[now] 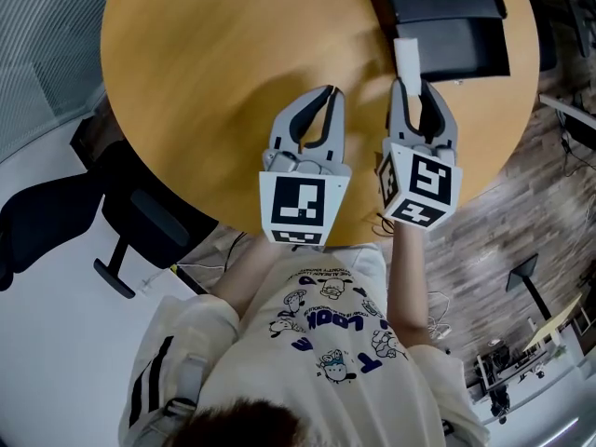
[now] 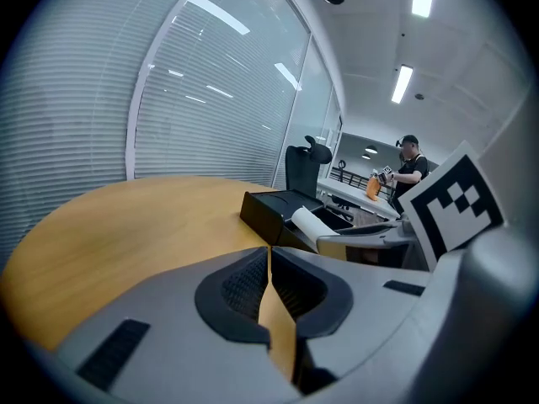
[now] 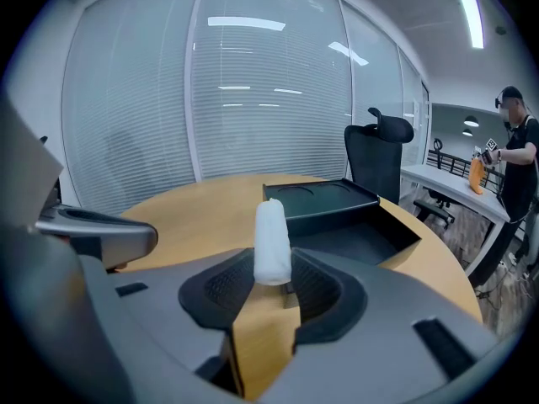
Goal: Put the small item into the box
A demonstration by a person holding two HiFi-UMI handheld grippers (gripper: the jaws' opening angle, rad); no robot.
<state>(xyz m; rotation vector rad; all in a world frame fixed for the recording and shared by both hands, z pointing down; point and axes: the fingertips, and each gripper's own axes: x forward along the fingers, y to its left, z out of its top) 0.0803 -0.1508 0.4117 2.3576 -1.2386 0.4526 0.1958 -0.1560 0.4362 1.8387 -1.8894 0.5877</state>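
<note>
My right gripper is shut on a small white roll, which sticks out forward past the fingertips. In the right gripper view the white roll stands between the jaws of that gripper. Just ahead of the roll lies the black box, open, with its lid behind it. My left gripper rests to the left over the round wooden table, jaws closed together and nothing in them. From the left gripper view, the box and roll show at right.
The table's near edge runs under both gripper bodies. A black office chair stands on the floor at left, another chair behind the table. A person stands far off at a desk. Glass walls with blinds lie beyond.
</note>
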